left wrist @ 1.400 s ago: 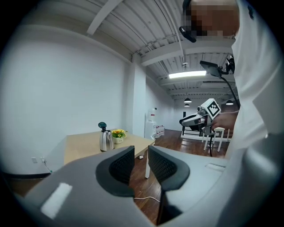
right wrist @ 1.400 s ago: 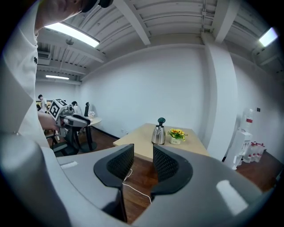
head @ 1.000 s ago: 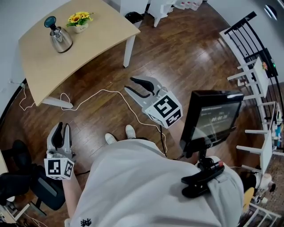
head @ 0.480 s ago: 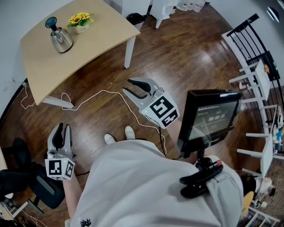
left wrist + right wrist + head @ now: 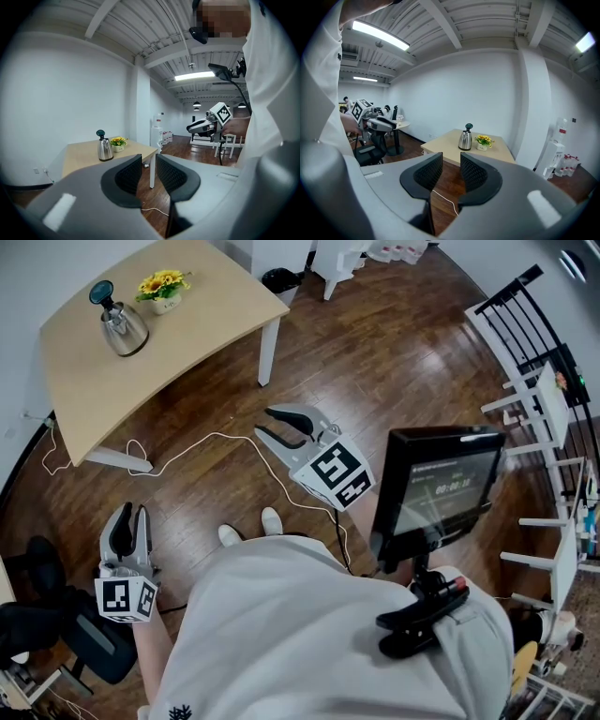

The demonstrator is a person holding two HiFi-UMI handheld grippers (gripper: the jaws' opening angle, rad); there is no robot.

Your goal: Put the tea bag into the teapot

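The teapot (image 5: 122, 324) is a steel kettle with a teal lid. It stands at the far left of the light wooden table (image 5: 197, 329) and also shows in both gripper views: teapot (image 5: 104, 149), teapot (image 5: 464, 138). No tea bag is in sight. My right gripper (image 5: 265, 424) hovers over the floor, well short of the table. Its jaws are closing with nothing between them, and a gap still shows in the right gripper view (image 5: 451, 168). My left gripper (image 5: 129, 521) hangs low at my left side, its jaws a little apart and empty (image 5: 149, 168).
A small pot of yellow flowers (image 5: 165, 287) stands beside the teapot. A white cable (image 5: 216, 437) snakes over the wooden floor between me and the table. A screen (image 5: 439, 488) juts from my chest. A black chair (image 5: 56, 634) is at my left, white racks (image 5: 539, 399) at my right.
The right gripper has drifted a little left toward the table and its jaws have narrowed. The left gripper has stayed where it was.
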